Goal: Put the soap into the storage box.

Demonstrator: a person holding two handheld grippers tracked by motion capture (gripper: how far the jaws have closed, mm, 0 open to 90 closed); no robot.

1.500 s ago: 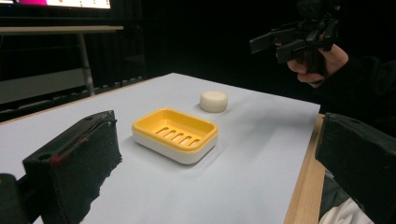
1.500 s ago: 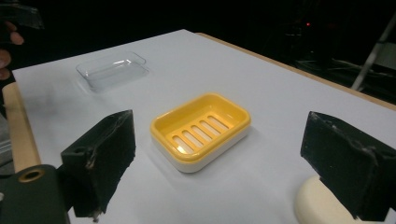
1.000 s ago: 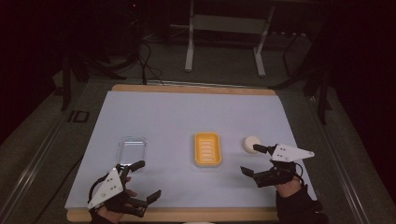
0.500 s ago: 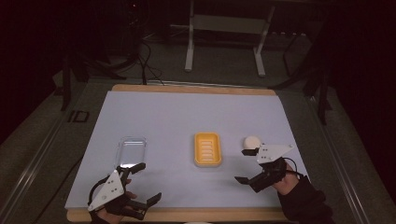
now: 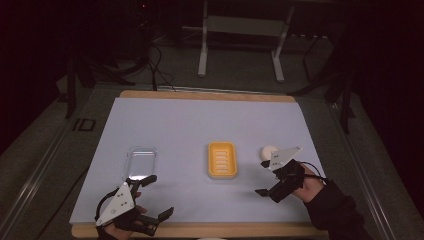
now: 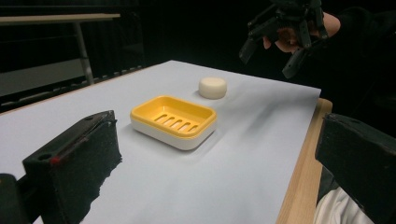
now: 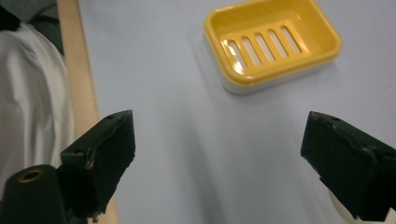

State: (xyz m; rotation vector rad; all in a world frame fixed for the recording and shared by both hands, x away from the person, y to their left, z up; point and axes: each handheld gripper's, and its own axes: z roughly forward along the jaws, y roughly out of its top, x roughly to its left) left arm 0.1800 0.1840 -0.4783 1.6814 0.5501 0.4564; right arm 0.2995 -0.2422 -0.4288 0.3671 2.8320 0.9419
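- Since the right gripper [image 5: 270, 181] hangs jaws wide apart, holding nothing, just right of the yellow soap dish [image 5: 222, 159], the step in hand reads as a reach for the round white soap [image 5: 268, 151].
- Table [image 5: 200, 120]: pale sheet over a wooden board; the dish sits near its middle and serves as landmark here.
- Dish: long axis runs away from the person toward the far edge in the high view; open side up, 5 drain slots lying across that axis. No front or back end to tell apart.
- Clear lid [image 5: 141, 161]: well left of the dish, flat on the table, long axis about parallel with the dish.
- Left gripper [image 5: 155, 197]: near-left of the dish, by the front edge, jaws spread, empty, just in front of the lid.
- Soap: right of the dish, slightly farther back, apart from it; lies flat. It is a puck, so no long axis and no pointing direction.
- To do the step well, my judgement: bring the right jaws down either side of the puck, close on its curved wall at mid-height, lift straight, then set it flat inside the dish.
- Risk: the rounded wall may slip out if gripped near the top edge.
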